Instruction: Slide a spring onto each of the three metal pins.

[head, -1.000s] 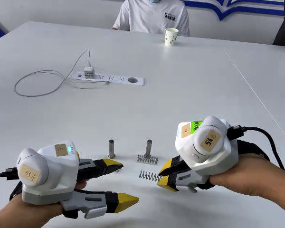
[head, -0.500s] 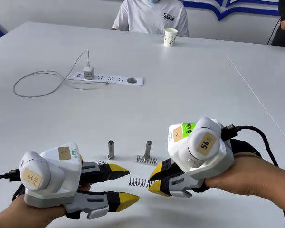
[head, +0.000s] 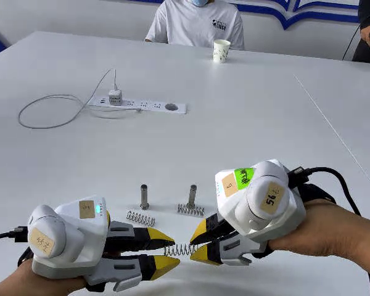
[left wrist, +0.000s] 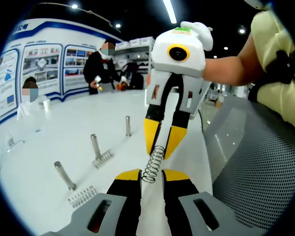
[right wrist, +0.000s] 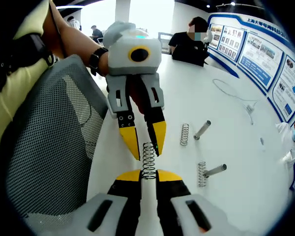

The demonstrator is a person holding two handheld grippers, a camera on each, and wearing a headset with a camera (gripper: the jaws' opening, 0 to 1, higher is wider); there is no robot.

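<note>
Item: one spring (head: pixel 179 249), level, spanning the two grippers near the front edge of the white table (head: pixel 234 111). The right gripper (head: pixel 200 243) is clamped on one end. The left gripper (head: pixel 168 251) has its jaws close on either side of the other end; whether they pinch it cannot be told. Three metal pins (left wrist: pixel 95 146) stand upright in a row, all bare. Two loose springs (head: pixel 140 217) lie flat by the pin bases. Farther back are a power strip (head: pixel 139 103) and a paper cup (head: pixel 221 49).
</note>
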